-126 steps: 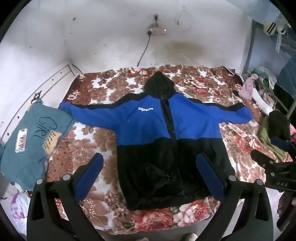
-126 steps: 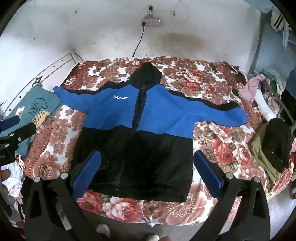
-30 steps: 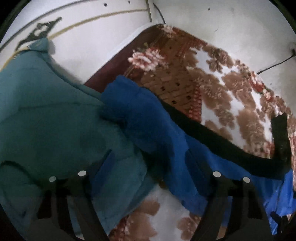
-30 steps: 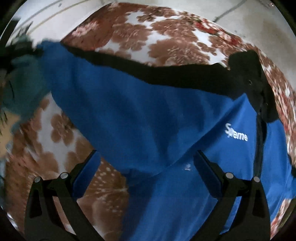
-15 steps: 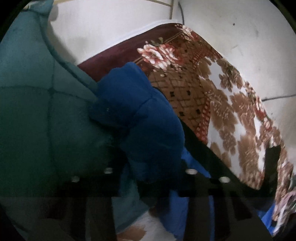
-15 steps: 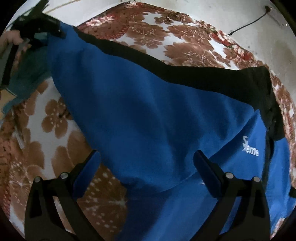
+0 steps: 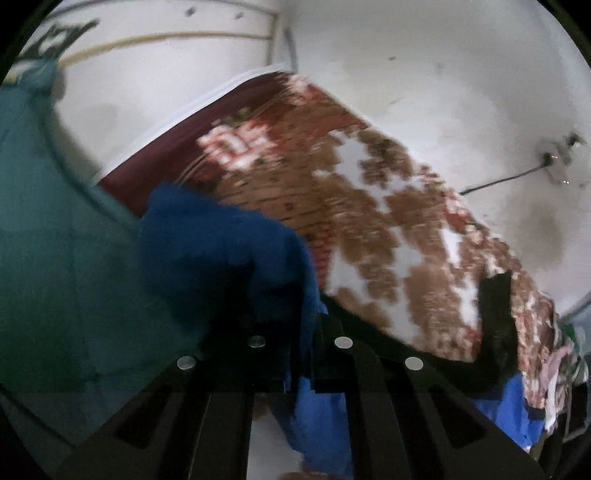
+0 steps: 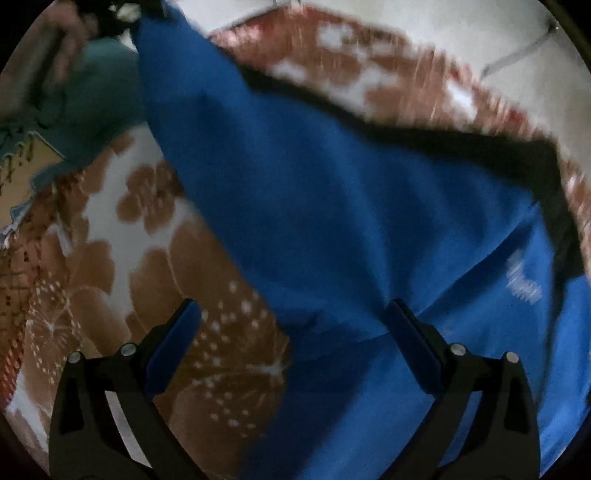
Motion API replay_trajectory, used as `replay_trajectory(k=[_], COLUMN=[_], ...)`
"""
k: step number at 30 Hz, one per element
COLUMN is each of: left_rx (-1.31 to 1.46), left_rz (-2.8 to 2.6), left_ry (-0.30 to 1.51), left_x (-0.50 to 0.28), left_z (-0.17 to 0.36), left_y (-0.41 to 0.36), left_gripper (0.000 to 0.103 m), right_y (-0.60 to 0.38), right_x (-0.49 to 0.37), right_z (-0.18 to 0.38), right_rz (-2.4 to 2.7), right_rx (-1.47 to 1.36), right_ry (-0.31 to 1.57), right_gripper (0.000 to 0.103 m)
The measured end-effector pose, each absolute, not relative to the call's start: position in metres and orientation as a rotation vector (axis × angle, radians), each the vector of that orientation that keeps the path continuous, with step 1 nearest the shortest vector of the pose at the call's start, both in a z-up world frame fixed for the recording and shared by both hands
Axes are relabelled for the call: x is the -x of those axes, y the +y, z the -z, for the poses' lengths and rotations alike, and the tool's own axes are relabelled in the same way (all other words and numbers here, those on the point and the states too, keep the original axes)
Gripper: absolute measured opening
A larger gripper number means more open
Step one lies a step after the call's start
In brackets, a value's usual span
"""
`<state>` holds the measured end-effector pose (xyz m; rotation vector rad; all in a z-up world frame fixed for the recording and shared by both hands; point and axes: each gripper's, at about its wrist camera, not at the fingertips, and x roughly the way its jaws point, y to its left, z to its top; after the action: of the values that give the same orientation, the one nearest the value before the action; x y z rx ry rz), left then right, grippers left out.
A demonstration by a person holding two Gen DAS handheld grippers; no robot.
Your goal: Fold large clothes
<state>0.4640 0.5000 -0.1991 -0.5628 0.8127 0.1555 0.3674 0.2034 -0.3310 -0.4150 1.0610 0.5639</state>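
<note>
A blue and black hooded jacket [image 8: 351, 206] lies spread on a floral bed. My left gripper [image 7: 295, 317] is shut on the cuff end of its blue sleeve [image 7: 221, 251], which bunches up between the fingers. In the right wrist view the sleeve [image 8: 207, 110] rises as a taut band toward the upper left, where the left gripper [image 8: 110, 11] holds it. My right gripper [image 8: 291, 325] is open and empty, hovering just above the underarm area where sleeve meets body. The black hood [image 7: 495, 317] shows at the right.
A teal garment [image 7: 55, 240] lies at the bed's left edge, under the sleeve end. The floral bedspread [image 7: 369, 229] runs to a white wall [image 7: 443, 92] with a socket and cable [image 7: 554, 158]. A clothes pile [image 7: 561, 369] sits far right.
My left gripper closed on the sleeve cuff and has lifted it off the teal garment. My right gripper moved closer to the underarm and stays open.
</note>
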Motion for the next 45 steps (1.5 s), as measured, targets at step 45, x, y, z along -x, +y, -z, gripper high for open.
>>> replay_trajectory(k=[45], left_rx=[-0.146], left_rz=[0.481], left_ry=[1.037], left_x=[-0.476], left_z=[0.287], left_y=[-0.221], left_gripper=[0.005], right_y=[0.194], right_x=[-0.317], right_z=[0.347], right_rz=[-0.658], right_rx=[0.598], right_ry=[1.047], right_gripper=[0.099])
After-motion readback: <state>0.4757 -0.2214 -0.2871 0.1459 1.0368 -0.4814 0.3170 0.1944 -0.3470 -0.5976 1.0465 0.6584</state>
